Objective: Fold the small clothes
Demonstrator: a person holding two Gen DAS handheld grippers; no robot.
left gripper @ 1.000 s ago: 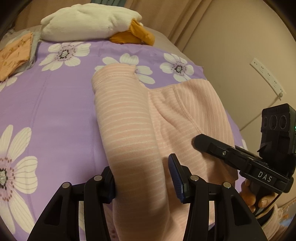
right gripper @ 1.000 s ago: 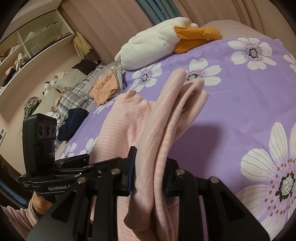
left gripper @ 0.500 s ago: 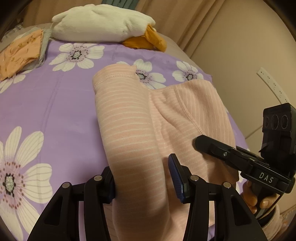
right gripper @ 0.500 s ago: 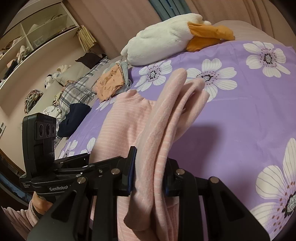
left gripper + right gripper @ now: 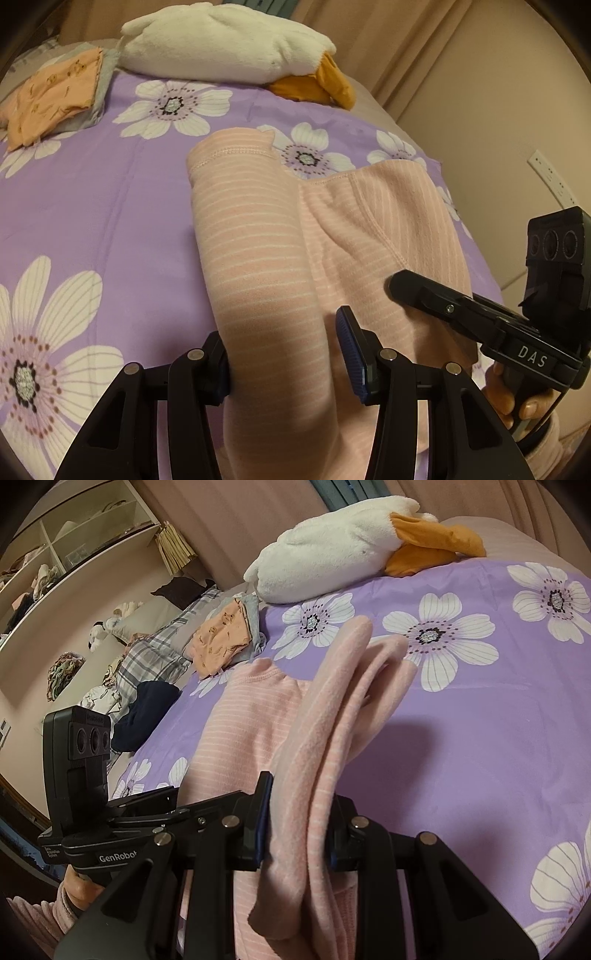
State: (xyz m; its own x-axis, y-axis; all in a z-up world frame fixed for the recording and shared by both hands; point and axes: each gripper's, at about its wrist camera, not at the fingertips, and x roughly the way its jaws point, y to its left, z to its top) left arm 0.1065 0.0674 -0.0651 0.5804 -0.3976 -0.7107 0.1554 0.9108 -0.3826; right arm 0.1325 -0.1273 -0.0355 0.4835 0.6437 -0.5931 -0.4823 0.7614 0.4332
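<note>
A pink garment with thin white stripes (image 5: 258,236) lies on the purple flowered bedspread (image 5: 110,206). My left gripper (image 5: 284,358) has one leg of it between its fingers; the right blue pad (image 5: 351,350) stands a little off the cloth. My right gripper (image 5: 299,823) is shut on a bunched fold of the same garment (image 5: 332,709) and holds it lifted off the bed. The right gripper also shows in the left wrist view (image 5: 480,317), over the garment's right side.
A white plush duck (image 5: 229,48) lies at the head of the bed. A folded orange cloth on a grey one (image 5: 55,92) sits at the far left. Plaid and dark clothes (image 5: 147,672) lie beyond the bed's edge, with shelves (image 5: 74,535) behind.
Both grippers have moved a little toward the head of the bed with the garment in them. The grips have not changed.
</note>
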